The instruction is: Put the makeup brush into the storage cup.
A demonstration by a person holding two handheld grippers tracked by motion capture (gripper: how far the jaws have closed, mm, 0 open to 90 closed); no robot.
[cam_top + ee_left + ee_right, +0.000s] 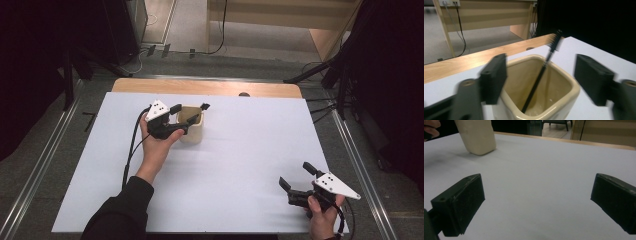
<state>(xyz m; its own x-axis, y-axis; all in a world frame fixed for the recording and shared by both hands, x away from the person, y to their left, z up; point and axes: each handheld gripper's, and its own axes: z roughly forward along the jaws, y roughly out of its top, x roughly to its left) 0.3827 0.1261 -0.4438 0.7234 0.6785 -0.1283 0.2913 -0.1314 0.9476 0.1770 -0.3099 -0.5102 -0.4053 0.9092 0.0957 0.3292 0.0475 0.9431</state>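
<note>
A cream square cup [192,131] stands on the white table top [240,150], left of centre and toward the far side. A thin black brush [541,72] leans inside it, its bristled head [204,106] poking above the rim. My left gripper [184,114] is open at the cup's near rim, one jaw on either side of the cup's mouth [544,80] in the left gripper view, which is blurred. My right gripper [297,175] is open over bare table near the front right corner, with nothing between its jaws [536,202]. The cup [477,137] stands far off to its upper left.
A wooden strip [210,88] with a dark round hole [244,94] runs along the table's far edge. Beyond it are a grey floor, cables and a wooden desk [280,15]. Metal rails [45,160] flank the table. Black curtains hang on both sides.
</note>
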